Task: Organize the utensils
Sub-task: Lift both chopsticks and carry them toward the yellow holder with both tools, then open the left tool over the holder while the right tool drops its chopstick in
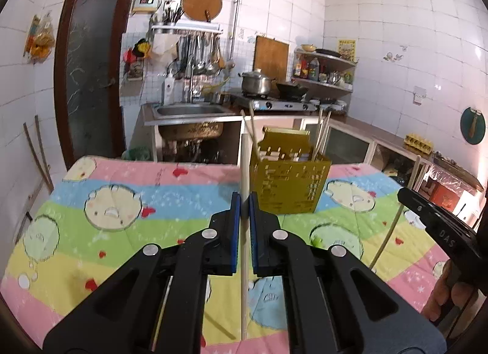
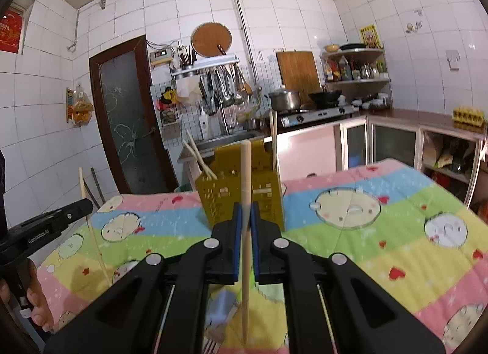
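A yellow perforated utensil basket [image 1: 289,181] stands on the patterned cloth, with several chopsticks leaning inside; it also shows in the right wrist view [image 2: 241,189]. My left gripper [image 1: 244,198] is shut on a pale wooden chopstick [image 1: 244,164], held upright just left of the basket. My right gripper [image 2: 246,210] is shut on another wooden chopstick [image 2: 245,171], upright in front of the basket. The right gripper also shows at the right edge of the left wrist view [image 1: 405,193], the left gripper at the left edge of the right wrist view [image 2: 87,204]. A fork [image 2: 210,344] lies below the right gripper.
The table carries a pastel striped cartoon cloth [image 1: 122,201]. Behind it are a sink [image 1: 189,111], a stove with a pot [image 1: 256,82] and wok, a counter along the right wall [image 1: 381,140], and a door [image 1: 91,73]. A light blue item [image 2: 221,308] lies on the cloth.
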Demonstrator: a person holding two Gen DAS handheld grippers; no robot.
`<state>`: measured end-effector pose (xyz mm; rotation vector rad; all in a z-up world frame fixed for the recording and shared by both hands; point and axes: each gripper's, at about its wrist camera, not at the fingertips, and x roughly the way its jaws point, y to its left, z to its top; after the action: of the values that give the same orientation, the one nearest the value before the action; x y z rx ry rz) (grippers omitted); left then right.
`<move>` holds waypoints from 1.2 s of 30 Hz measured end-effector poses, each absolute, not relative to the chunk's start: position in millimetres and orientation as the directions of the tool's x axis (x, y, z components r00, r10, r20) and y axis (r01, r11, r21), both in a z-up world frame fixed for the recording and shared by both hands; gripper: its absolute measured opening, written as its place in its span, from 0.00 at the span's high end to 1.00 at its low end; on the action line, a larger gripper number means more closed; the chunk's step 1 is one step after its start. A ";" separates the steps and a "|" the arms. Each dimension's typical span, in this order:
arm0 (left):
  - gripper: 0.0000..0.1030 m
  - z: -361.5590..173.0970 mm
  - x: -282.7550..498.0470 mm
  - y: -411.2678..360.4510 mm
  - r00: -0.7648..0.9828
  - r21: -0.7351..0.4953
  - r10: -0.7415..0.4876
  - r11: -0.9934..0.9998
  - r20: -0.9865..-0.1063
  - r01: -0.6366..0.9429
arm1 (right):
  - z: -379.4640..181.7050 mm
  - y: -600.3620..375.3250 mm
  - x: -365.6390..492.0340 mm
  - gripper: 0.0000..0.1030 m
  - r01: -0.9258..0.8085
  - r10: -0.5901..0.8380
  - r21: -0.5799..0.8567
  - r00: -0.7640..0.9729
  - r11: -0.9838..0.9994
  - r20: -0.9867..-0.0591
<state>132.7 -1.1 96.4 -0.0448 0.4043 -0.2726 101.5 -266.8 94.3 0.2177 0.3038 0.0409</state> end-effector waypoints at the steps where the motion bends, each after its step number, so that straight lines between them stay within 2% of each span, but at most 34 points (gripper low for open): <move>1: 0.96 103.1 135.2 -2.3 0.887 -0.097 -0.277 0.961 -0.370 0.259 | 100.9 -267.3 104.4 0.94 -0.007 0.069 0.214 0.957 0.977 -0.281; 12: 0.96 198.6 209.4 -61.0 0.942 -0.043 -0.286 0.958 -0.174 0.283 | 205.7 -269.1 191.5 0.94 0.019 -0.002 0.124 0.991 0.992 -0.130; 19: 0.96 206.3 281.1 -95.5 0.959 -0.028 -0.261 0.965 -0.109 0.259 | 226.0 -268.5 264.8 0.94 0.059 -0.053 0.083 0.996 0.995 -0.075; 30: 0.96 120.3 348.6 -110.9 0.938 -0.048 -0.237 0.972 -0.252 0.232 | 147.7 -281.7 326.4 0.94 0.061 -0.038 0.103 0.977 0.993 -0.212; 36: 0.95 99.7 353.5 -102.4 0.921 -0.029 -0.223 0.974 -0.320 0.225 | 123.3 -278.8 329.1 0.94 0.055 -0.032 0.076 0.960 0.996 -0.278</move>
<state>353.5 -102.4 99.7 0.0082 0.3279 -0.2300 329.1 -278.8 123.3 0.0833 0.2803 -0.0438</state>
